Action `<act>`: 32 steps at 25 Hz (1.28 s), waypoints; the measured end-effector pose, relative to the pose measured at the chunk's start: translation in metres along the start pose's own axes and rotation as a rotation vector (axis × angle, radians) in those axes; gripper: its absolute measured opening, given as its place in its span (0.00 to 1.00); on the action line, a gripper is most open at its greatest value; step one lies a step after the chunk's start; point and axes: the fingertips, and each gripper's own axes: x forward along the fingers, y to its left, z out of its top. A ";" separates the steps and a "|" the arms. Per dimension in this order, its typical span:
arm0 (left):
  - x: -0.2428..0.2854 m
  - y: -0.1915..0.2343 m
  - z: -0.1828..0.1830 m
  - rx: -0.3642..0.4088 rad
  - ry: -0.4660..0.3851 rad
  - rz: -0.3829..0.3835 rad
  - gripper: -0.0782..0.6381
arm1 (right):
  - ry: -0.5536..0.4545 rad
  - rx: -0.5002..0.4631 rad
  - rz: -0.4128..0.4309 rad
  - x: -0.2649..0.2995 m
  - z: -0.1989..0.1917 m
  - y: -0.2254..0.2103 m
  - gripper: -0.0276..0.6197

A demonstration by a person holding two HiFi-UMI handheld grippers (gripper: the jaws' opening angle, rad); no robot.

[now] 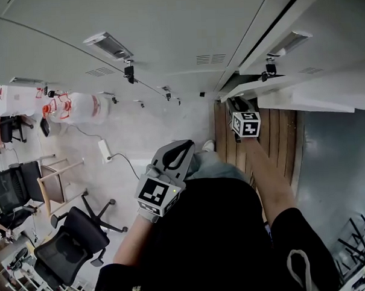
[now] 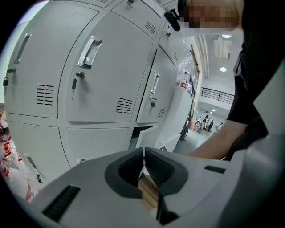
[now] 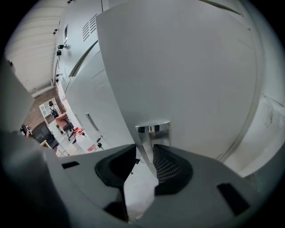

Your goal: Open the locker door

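Observation:
The grey locker door [image 3: 178, 67] fills the right gripper view, with its chrome handle [image 3: 152, 130] standing upright between the jaws. My right gripper [image 3: 144, 149] is shut on that handle, and both pads touch its sides. In the head view the right gripper [image 1: 236, 104] reaches up to the edge of the door [image 1: 301, 97], which stands slightly ajar from the locker row. The same door [image 2: 153, 140] shows low in the left gripper view. My left gripper [image 1: 181, 151] hangs back in mid-air, away from the lockers. Its jaws [image 2: 143, 153] are shut with nothing between them.
Closed lockers with handles [image 2: 89, 51] and hanging keys [image 2: 75, 82] line the wall. Black office chairs [image 1: 72, 237], a wooden chair frame [image 1: 57, 180], a power strip [image 1: 104, 150] and a white bag with red print [image 1: 78, 107] stand at the left. Wooden planks [image 1: 273, 138] lie below the lockers.

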 end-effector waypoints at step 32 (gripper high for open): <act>0.062 -0.093 -0.005 0.124 0.070 -0.388 0.15 | 0.030 0.195 -0.251 -0.151 -0.121 -0.071 0.29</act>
